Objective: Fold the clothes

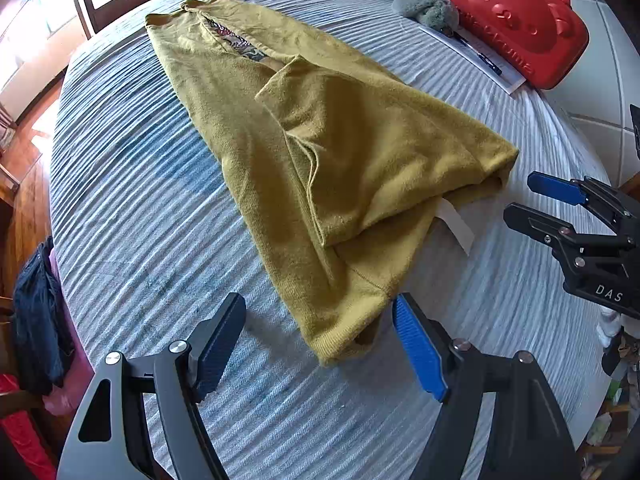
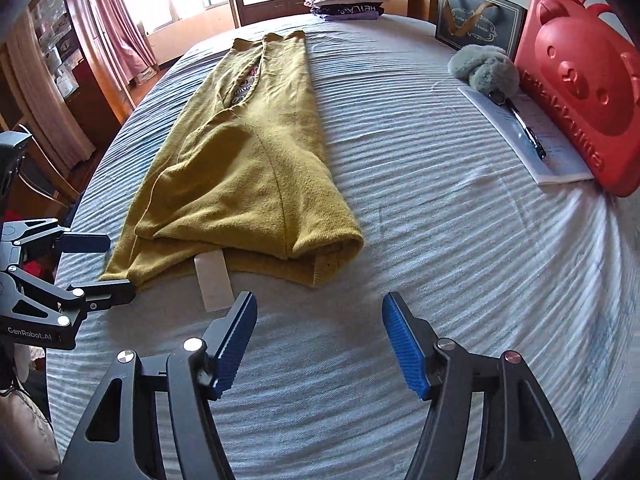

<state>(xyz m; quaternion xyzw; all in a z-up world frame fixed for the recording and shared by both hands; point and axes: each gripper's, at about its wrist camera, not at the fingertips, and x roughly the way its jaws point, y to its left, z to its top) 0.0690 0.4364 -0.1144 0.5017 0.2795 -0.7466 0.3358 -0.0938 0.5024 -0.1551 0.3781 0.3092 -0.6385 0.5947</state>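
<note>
Nearest, the left gripper (image 1: 318,346) and right gripper (image 2: 318,344) both hover with fingers spread apart, holding nothing, just short of the yellow sweater's (image 2: 248,160) near hem. The sweater lies lengthwise on the striped bedspread (image 2: 440,220). Beyond it sit 1 red case (image 2: 580,100) and stacked clothes (image 2: 346,0).

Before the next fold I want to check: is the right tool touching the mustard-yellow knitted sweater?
Apart. In the right wrist view, the open right tool sits short of the mustard-yellow knitted sweater, with bare striped bedcover between them.
</note>
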